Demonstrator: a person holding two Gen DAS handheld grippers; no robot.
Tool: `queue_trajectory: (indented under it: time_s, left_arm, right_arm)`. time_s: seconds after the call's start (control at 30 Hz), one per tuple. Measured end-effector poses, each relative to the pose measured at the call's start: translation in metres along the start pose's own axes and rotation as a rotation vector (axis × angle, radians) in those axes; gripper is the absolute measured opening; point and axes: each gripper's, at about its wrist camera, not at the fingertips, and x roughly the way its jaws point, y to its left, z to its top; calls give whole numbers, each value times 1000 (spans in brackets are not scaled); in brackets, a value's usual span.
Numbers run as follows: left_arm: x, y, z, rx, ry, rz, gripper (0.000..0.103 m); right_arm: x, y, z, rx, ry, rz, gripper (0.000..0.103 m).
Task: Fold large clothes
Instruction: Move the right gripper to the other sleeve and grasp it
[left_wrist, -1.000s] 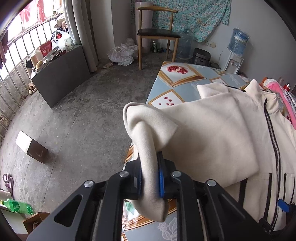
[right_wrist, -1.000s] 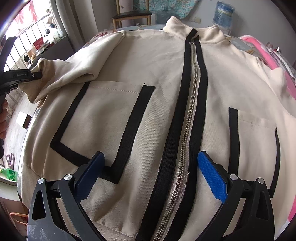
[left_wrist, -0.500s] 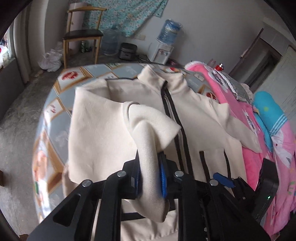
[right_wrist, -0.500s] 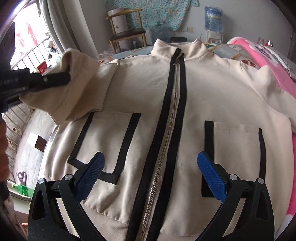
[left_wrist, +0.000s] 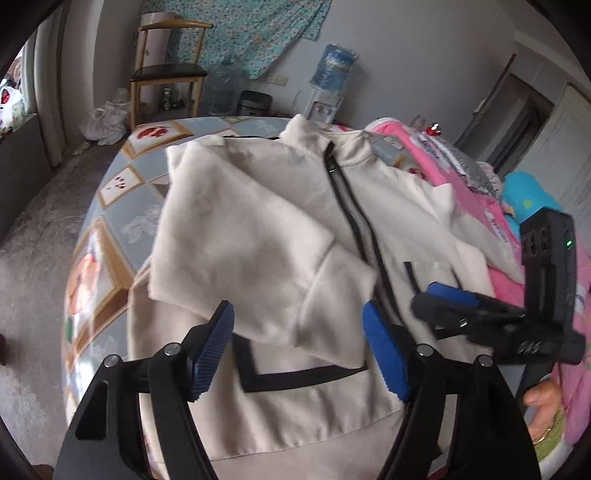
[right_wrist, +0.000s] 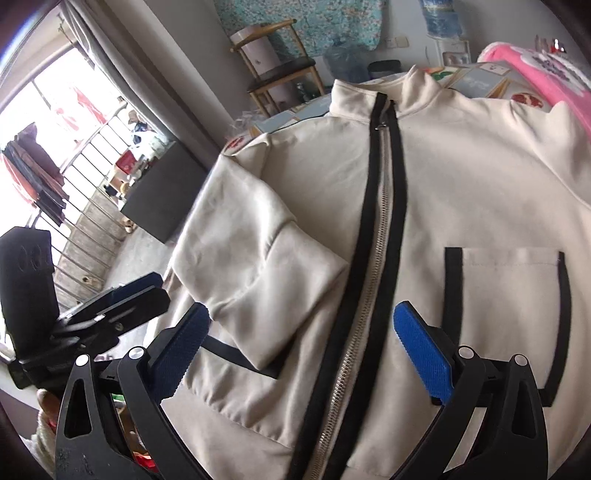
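Your left claw (left_wrist: 299, 354) is opening, empty, over the sleeve (left_wrist: 258, 258) folded across the jacket (right_wrist: 461, 192); right claw (right_wrist: 299, 350) wide, empty; other sleeve remains.

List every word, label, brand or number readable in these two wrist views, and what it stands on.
No text reads clearly.
Raised mark on the black casing of the right gripper: blurred, unreadable.
Raised mark on the left gripper, its empty jaws opening: unreadable.
Label on the blue water-cooler bottle: too small.
Print on the pink patterned blanket: blurred.
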Motion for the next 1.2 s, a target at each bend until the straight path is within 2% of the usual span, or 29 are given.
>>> queue_trajectory:
  time_s: [0.07, 0.17, 0.37, 0.4, 0.5, 0.6, 0.77, 0.9, 1.03, 1.2]
  left_arm:
    - [8, 14, -3, -3, 31, 109, 70]
    - [21, 30, -11, 11, 60, 221, 70]
    - [48, 44, -20, 35, 118, 329, 70]
    - [49, 44, -20, 43, 108, 339, 70]
    - [50, 44, -18, 52, 103, 346, 70]
    - [51, 47, -17, 42, 105, 343, 71]
    - [50, 47, -17, 48, 107, 344, 72]
    - [52, 46, -16, 49, 108, 345, 72]
    - [52, 46, -16, 48, 111, 347, 72]
    - [53, 45, -16, 44, 114, 354, 72]
  right_arm:
    - [6, -1, 7, 26, 11, 23, 96]
    - [14, -9, 14, 77, 37, 67, 91]
    - [29, -30, 29, 214, 88, 203, 78]
    - [31, -33, 31, 231, 93, 213, 76]
    - [38, -38, 35, 261, 107, 229, 66]
    - [43, -40, 32, 283, 132, 246, 50]
    - [47, -43, 19, 314, 153, 238, 41]
    - [38, -50, 23, 335, 89, 234, 42]
    - [44, -56, 40, 335, 74, 230, 44]
    - [63, -63, 42, 352, 137, 240, 45]
